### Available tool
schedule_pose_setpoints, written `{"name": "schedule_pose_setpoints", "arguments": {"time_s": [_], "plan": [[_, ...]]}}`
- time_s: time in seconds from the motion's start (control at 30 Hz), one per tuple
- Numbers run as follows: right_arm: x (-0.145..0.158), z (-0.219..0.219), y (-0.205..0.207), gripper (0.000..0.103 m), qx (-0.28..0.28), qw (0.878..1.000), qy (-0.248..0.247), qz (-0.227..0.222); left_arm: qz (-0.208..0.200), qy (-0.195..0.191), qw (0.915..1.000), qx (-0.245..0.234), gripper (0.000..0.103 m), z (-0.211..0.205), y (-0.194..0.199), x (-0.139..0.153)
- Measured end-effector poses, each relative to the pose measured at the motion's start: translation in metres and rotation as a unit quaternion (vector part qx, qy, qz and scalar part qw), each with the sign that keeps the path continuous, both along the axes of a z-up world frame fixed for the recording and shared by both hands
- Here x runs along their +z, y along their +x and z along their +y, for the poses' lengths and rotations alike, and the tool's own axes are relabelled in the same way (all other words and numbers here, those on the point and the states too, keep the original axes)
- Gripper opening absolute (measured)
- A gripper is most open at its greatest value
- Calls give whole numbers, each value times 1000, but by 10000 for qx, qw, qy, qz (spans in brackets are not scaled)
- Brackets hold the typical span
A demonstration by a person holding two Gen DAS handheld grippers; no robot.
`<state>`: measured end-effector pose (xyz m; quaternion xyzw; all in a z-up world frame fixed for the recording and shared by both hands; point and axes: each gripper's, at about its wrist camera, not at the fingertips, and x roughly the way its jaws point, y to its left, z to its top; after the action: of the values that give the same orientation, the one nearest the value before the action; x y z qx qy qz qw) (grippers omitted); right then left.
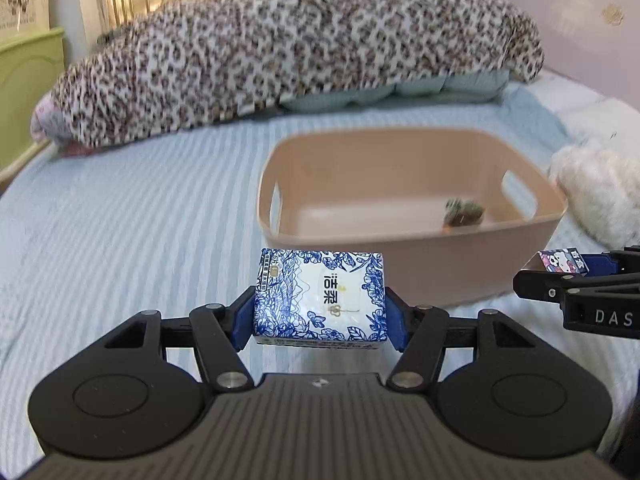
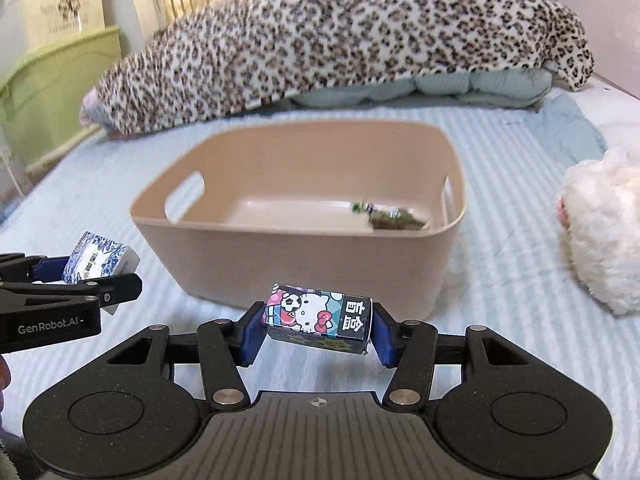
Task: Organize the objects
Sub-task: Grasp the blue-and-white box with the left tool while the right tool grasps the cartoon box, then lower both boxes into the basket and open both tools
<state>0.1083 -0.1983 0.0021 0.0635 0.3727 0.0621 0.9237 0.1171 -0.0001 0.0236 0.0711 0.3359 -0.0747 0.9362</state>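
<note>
My left hand-held gripper (image 1: 320, 312) is closed on the sides of a blue-and-white tissue pack (image 1: 320, 298), held level above the striped bed (image 1: 120, 220). My right hand-held gripper (image 2: 318, 330) is clamped across the ends of a cartoon-printed box (image 2: 318, 318), slightly tilted. Both items hang just short of the near wall of the beige bin (image 2: 304, 264), which stands on the bed and already holds one small greenish packet (image 2: 394, 218). I judge the side grips leave each underside free, so either item can be carried over the rim and released inside. A white plush toy (image 2: 604, 236) lies on the bed right of the bin.
</note>
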Motion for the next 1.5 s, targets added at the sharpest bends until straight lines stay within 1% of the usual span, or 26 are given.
{"name": "schedule_pose_setpoints", "arguments": {"time_s": [0.17,0.27,0.37,0.53,0.63,0.8,0.9,1.07,1.23,1.3,1.37,1.4,1.47,1.5], "plan": [[32,-16,-5,51,-131,9987,203,-440,-305,-106,9994,-86,64,-13,3,27],[50,-20,-1,51,-159,9970,176,-737,-416,-150,9990,-97,64,-22,12,37],[60,-25,10,51,-184,9956,29,-920,-443,-182,9988,-102,64,-31,26,40],[63,-39,35,51,-304,9948,-74,-969,-325,-160,9993,-42,64,-48,55,36],[58,-45,53,51,-363,9952,-166,-892,-136,-128,9998,-51,64,-58,74,25],[37,-50,77,51,-354,9975,-208,-578,214,-86,9997,8,64,-71,102,-1],[25,-48,88,51,-294,9986,-273,-343,466,64,9989,63,64,-78,115,-19],[4,-39,103,51,-135,9983,-560,-3,856,289,9959,113,65,-82,128,-46],[-8,-33,108,51,-30,9974,-696,171,1167,221,9927,198,66,-75,134,-54],[-8,-30,108,60,11,9967,-784,197,1189,212,9924,239,67,-74,134,-52],[-7,-30,108,67,30,9970,-729,240,1126,186,9932,242,80,-73,131,-46],[-5,-31,108,69,32,9972,-698,247,1051,167,9940,240,82,-72,130,-43],[-1,-32,106,77,35,9974,-690,206,938,185,9951,258,86,-72,127,-36],[1,-32,104,78,29,9974,-705,171,912,191,9953,268,87,-71,126,-33]]}}
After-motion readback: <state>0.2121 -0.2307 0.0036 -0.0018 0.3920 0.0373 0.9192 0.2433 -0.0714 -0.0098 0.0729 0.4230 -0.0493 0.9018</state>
